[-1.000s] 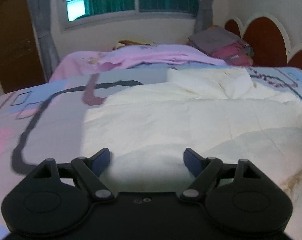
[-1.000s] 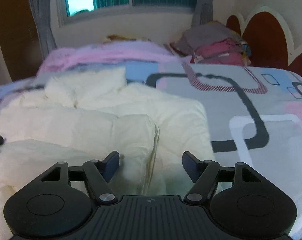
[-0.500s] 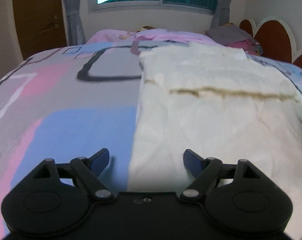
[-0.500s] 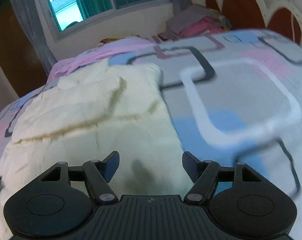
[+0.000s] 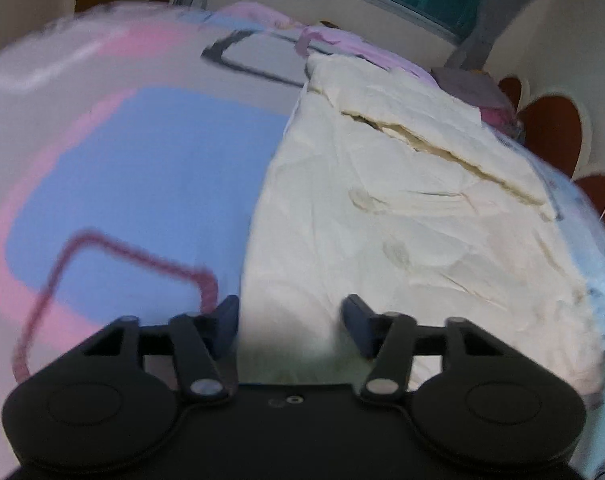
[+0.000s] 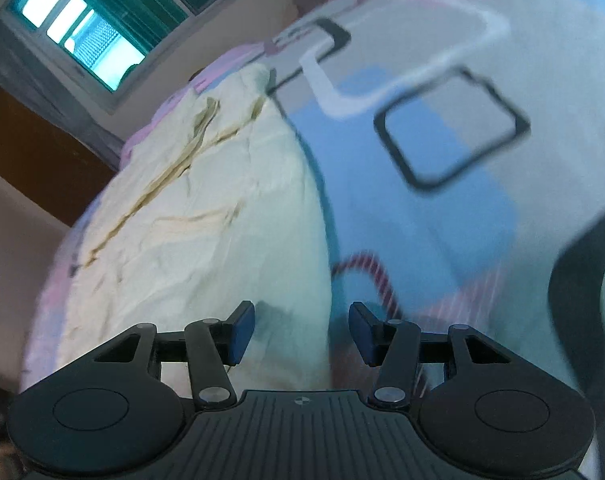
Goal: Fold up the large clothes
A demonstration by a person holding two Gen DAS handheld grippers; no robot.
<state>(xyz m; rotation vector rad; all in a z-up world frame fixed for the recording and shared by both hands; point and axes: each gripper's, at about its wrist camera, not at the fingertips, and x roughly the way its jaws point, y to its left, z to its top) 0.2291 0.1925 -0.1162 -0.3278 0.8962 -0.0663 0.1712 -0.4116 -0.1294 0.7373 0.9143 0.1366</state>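
Observation:
A large cream garment (image 5: 402,200) lies spread along the patterned bed, with a folded edge showing as a darker crease across its far half. My left gripper (image 5: 290,326) is open and empty, its fingers straddling the garment's near left edge. In the right wrist view the same cream garment (image 6: 206,216) fills the left half. My right gripper (image 6: 302,330) is open and empty, straddling the garment's near right edge, just above it.
The bed sheet (image 5: 142,176) has blue, pink and grey blocks with dark outlines. A pink blanket (image 5: 342,40) and a pile of folded clothes (image 5: 474,84) lie at the far end. A red scalloped headboard (image 5: 550,128) stands on the right, and a window (image 6: 82,36) is beyond.
Both grippers have pulled back to the near end of the garment and tilted, the left one leftward, the right one rightward. The garment now lies flatter and longer. Both jaws stay open.

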